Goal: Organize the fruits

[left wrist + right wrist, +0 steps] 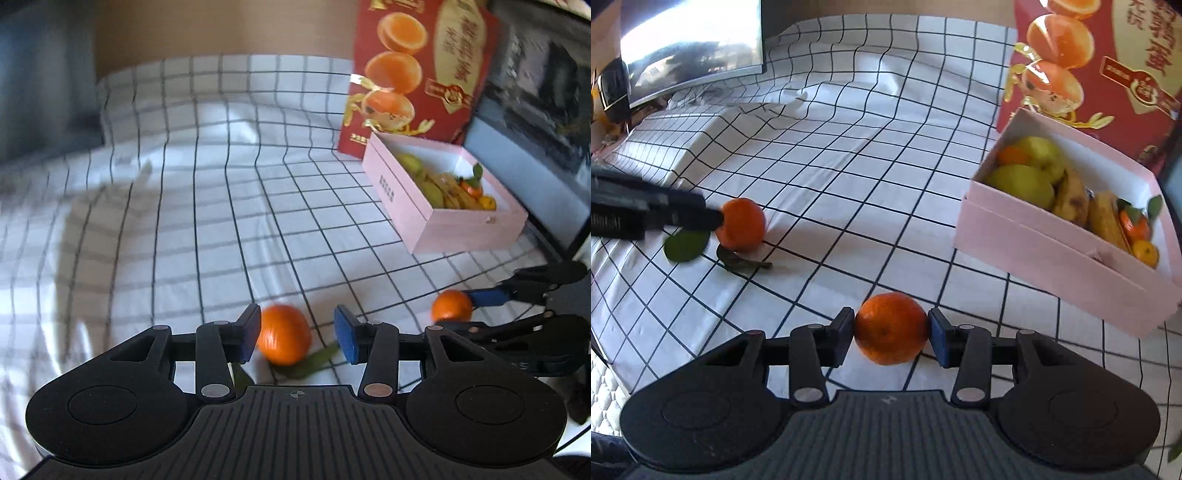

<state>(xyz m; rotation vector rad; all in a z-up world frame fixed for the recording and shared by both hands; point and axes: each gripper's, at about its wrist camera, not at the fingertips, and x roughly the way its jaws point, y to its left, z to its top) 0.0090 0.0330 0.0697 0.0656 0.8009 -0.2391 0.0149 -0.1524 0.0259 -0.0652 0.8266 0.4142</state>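
At the bottom of the left wrist frame, the left gripper (297, 334) stood part open around a leafy tangerine (283, 334) on the checked cloth (207, 206); the left pad (248, 334) was touching or nearly touching the fruit, the right pad well off it, so no grip there. Green leaves (317, 360) lay under that fruit. At lower right of the frame the right gripper (474, 312) came in from the edge with a second tangerine (451, 305) between its blue-padded fingers. At right centre sat the pink box (465, 230), open, with green pears, bananas and small oranges inside; a red orange carton (417, 74) stood upright just behind it at upper right. In the right wrist frame, bottom centre, the right gripper (891, 334) had both pads against the second tangerine (890, 328), narrow opening, fruit held; whether it was lifted off the cloth (849, 147) I could not tell. At left centre the left gripper's black finger (683, 216) met the leafy tangerine (742, 224), leaves (686, 245) just beside. The pink box (1052, 254) sat at right, with the carton (1108, 66) behind it at upper right. A monitor (694, 44) stood at upper left.
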